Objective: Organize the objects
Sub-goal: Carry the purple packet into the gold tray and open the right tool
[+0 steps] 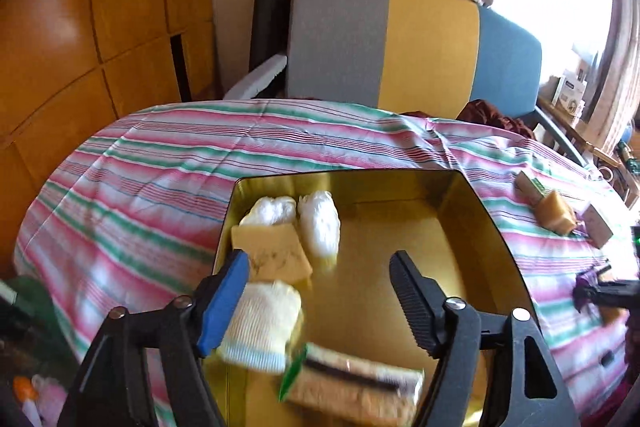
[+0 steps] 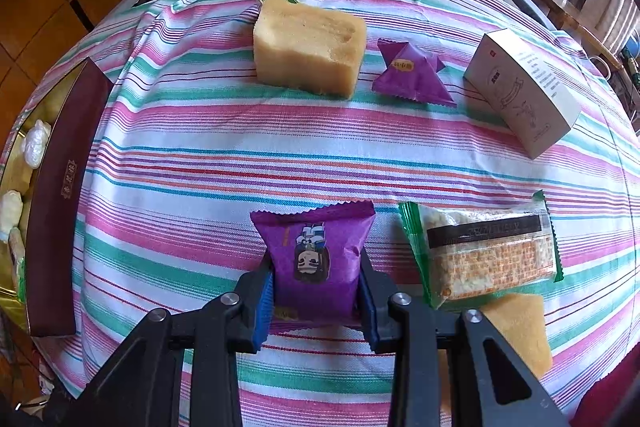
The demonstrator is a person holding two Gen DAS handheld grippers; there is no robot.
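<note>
Striped tablecloth; right tongs round purple packet.

Under the left gripper, the tin box looks like glossy gold metal, mirror-smooth inside. Its black plastic fingers are ribbed, one padded in matt blue. Left of them sits a soft knitted cloth bundle. Between the right gripper pads, the purple packet is shiny crinkled foil. Ahead lies a porous, rough cake block; the striped tablecloth is matt woven cloth.
</note>
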